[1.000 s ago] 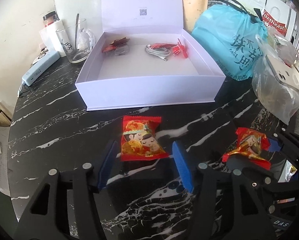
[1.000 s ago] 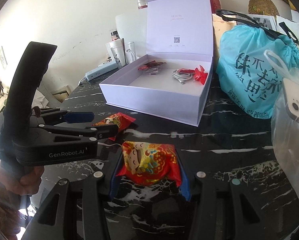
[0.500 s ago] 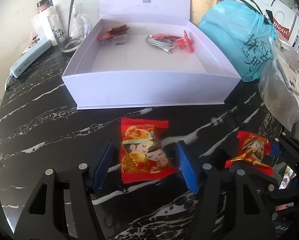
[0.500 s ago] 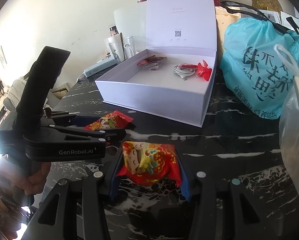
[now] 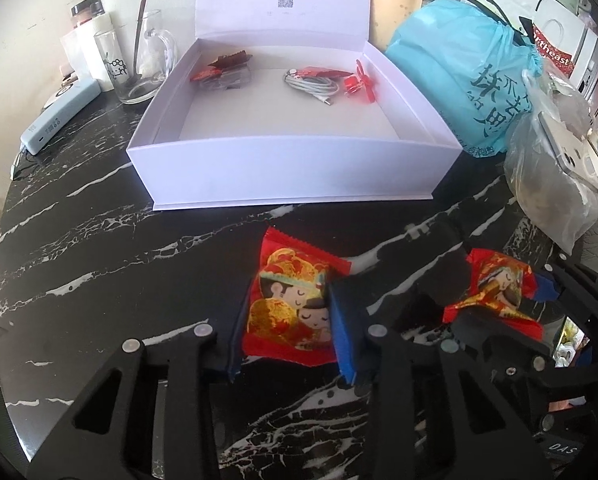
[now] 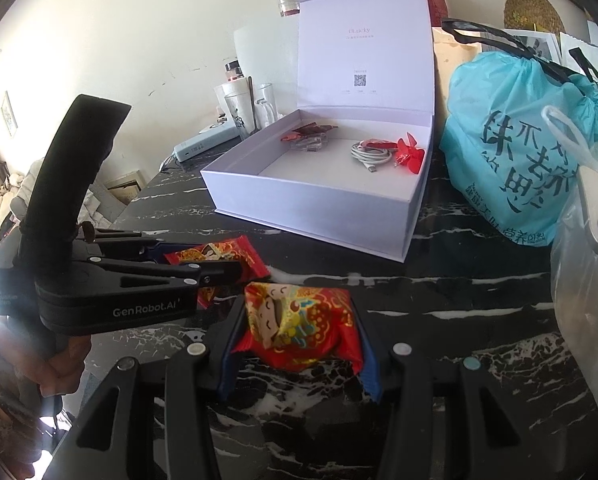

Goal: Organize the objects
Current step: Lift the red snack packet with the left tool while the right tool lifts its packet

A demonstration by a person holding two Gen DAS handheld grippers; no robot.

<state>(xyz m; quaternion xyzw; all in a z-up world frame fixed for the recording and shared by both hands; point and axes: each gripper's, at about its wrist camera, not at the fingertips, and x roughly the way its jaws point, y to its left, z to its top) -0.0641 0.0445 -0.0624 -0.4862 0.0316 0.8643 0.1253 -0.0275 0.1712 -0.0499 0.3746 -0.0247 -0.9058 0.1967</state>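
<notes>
On the black marble table [image 5: 99, 248] my left gripper [image 5: 287, 340] is closing, and its blue pads press both sides of a red snack packet [image 5: 291, 300] printed with cartoon figures. From the right wrist view that same left gripper [image 6: 227, 270] lies low over its packet [image 6: 219, 254]. My right gripper [image 6: 299, 344] is shut on a second red packet [image 6: 299, 324], which also shows at the lower right of the left wrist view as a crumpled packet [image 5: 495, 292]. Behind both stands an open white box [image 5: 291, 176] holding a coiled cable [image 5: 311, 84], a red fan [image 5: 363, 86] and red wrappers [image 5: 227, 66].
A blue plastic bag [image 5: 467, 68] and a clear bag [image 5: 551, 200] with a phone crowd the right side. A glass mug [image 5: 143, 68] and a light-blue power bank [image 5: 59, 116] sit left of the box. The table's rounded edge runs down the left.
The left gripper's pads have drawn in from either side of the red packet until they touch it. The right gripper still holds its packet in the same place.
</notes>
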